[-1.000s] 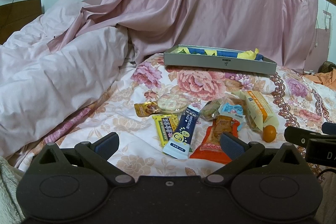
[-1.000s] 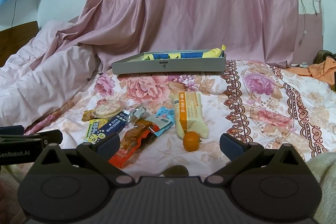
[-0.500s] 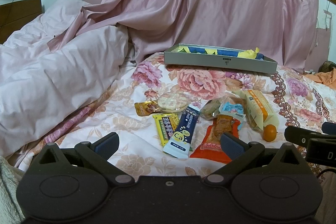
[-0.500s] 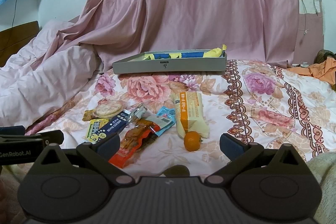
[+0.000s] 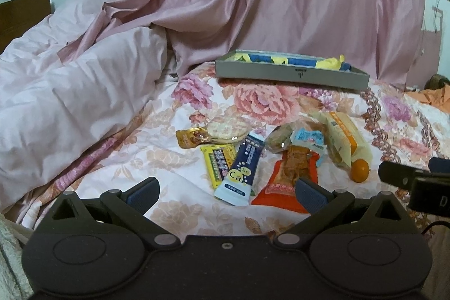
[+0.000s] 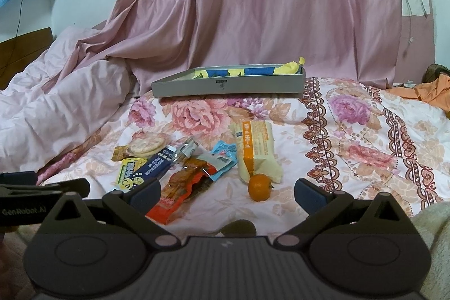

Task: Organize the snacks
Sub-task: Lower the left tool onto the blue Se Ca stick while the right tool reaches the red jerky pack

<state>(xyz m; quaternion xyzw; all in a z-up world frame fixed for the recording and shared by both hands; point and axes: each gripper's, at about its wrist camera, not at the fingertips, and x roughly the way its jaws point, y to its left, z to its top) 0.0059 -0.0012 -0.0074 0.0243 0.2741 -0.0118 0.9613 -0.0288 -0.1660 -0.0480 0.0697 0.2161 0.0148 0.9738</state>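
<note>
Both tongs (image 5: 226,191) (image 6: 226,191) agape before snacks (image 5: 270,151)

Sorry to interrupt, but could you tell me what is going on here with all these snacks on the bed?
A person is about to tidy snacks with two tools. The left hand-held gripper and the right hand-held gripper are both open and empty, hovering near a pile of snack packets and a small orange fruit on the floral bedsheet. The grey tray behind them holds only blue and yellow items; nothing from the pile has been picked up yet.
</note>
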